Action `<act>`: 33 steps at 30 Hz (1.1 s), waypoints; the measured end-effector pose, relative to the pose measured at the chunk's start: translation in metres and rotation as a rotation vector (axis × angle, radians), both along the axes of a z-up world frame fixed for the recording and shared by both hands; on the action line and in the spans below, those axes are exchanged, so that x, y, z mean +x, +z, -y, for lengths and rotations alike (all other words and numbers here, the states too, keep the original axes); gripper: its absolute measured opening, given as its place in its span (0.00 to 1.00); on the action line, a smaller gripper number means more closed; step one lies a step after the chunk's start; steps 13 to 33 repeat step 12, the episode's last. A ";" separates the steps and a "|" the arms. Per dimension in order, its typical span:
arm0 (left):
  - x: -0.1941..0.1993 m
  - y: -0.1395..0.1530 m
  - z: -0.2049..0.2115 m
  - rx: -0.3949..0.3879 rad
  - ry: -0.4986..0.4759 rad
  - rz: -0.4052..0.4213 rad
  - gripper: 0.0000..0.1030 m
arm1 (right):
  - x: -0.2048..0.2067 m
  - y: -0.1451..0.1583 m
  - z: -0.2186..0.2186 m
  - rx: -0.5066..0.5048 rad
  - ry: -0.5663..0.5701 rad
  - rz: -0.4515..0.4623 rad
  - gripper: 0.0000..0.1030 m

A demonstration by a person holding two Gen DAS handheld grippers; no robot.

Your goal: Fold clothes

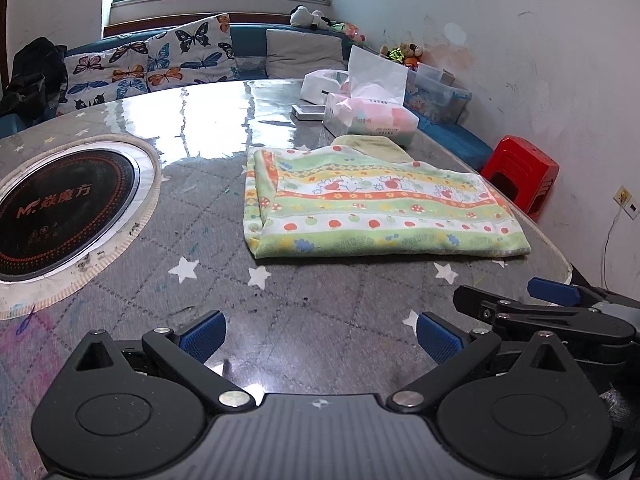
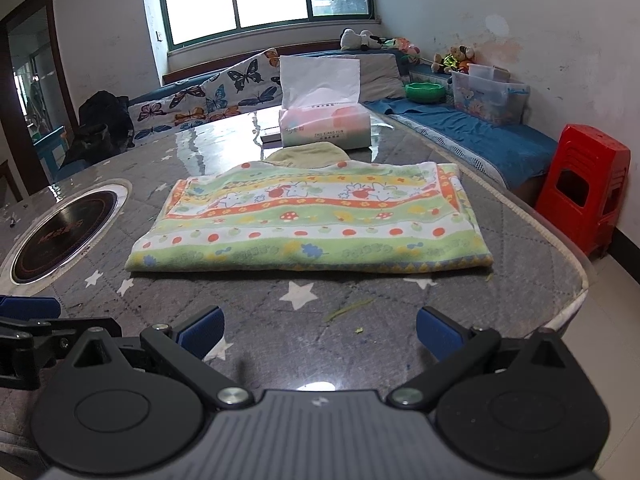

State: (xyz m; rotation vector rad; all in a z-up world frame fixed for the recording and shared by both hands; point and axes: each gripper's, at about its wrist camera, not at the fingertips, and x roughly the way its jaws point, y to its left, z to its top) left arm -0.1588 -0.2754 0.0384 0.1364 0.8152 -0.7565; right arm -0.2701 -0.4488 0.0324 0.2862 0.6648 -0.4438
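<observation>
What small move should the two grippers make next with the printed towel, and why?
Probably both should move forward to the printed towel's near edge. The left gripper and right gripper are open, empty and short of it, and the towel lies flat, folded only partly.

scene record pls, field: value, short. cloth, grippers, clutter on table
cloth: patterned towel, folded, flat on table
second cloth: yellow-green piece behind the towel, partly hidden
left gripper: open, empty, short of the towel
right gripper: open, empty, short of the towel
clutter: tissue box at far side; round cooktop set into the table
</observation>
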 end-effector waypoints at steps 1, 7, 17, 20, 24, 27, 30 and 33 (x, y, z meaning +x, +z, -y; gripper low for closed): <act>0.000 0.000 0.000 0.001 0.000 -0.001 1.00 | 0.000 0.000 0.000 0.000 -0.001 -0.001 1.00; 0.001 0.000 0.001 0.006 0.007 0.001 1.00 | 0.000 0.000 0.000 0.003 -0.001 0.001 1.00; 0.002 0.000 0.002 0.013 0.007 0.004 1.00 | 0.002 0.000 -0.001 0.005 0.000 -0.001 1.00; 0.002 0.000 0.002 0.013 0.007 0.004 1.00 | 0.002 0.000 -0.001 0.005 0.000 -0.001 1.00; 0.002 0.000 0.002 0.013 0.007 0.004 1.00 | 0.002 0.000 -0.001 0.005 0.000 -0.001 1.00; 0.002 0.000 0.002 0.013 0.007 0.004 1.00 | 0.002 0.000 -0.001 0.005 0.000 -0.001 1.00; 0.002 0.000 0.002 0.013 0.007 0.004 1.00 | 0.002 0.000 -0.001 0.005 0.000 -0.001 1.00; 0.002 0.000 0.002 0.013 0.007 0.004 1.00 | 0.002 0.000 -0.001 0.005 0.000 -0.001 1.00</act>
